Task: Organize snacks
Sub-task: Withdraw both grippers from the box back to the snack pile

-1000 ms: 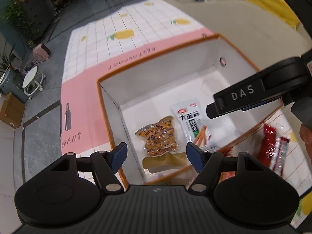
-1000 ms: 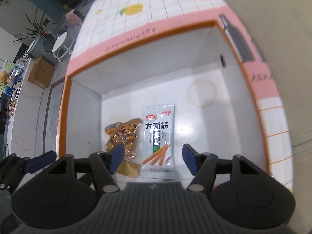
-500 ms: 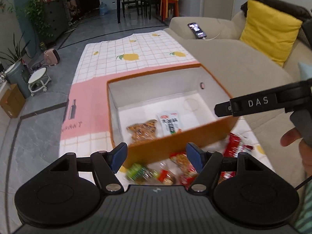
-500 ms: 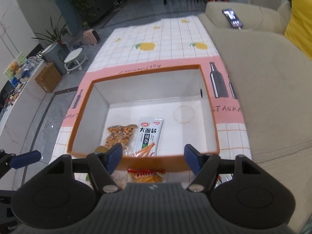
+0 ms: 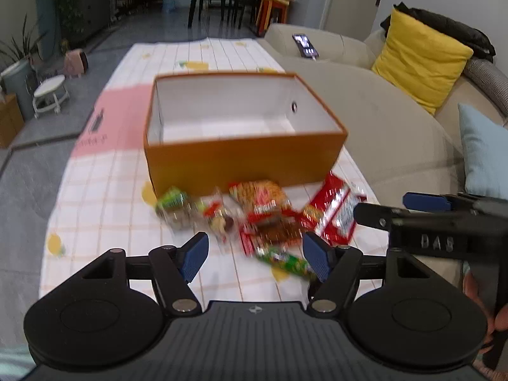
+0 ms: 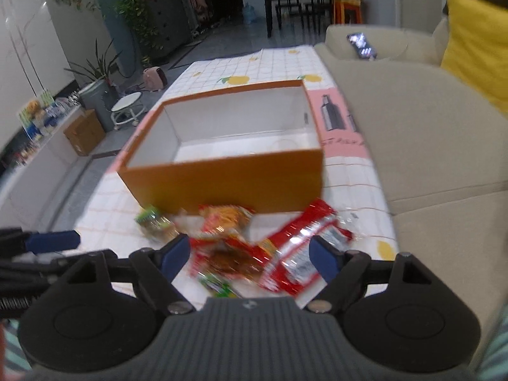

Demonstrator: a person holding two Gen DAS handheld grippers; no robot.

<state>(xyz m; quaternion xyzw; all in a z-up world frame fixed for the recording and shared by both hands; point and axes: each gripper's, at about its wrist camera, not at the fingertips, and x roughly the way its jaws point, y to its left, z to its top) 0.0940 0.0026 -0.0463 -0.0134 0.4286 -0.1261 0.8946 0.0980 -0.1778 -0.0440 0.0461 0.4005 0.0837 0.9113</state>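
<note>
A: Left wrist view: left gripper (image 5: 255,255) had pulled back from over the orange box (image 5: 244,158), fingers spread, empty. Snack packets (image 5: 263,212) lay blurred on the tablecloth (image 5: 104,190) before it.

B: Right wrist view: right gripper (image 6: 249,255) also backed off, fingers apart, empty. Box (image 6: 227,177) front wall hid the two packets inside; labels unreadable.
</note>
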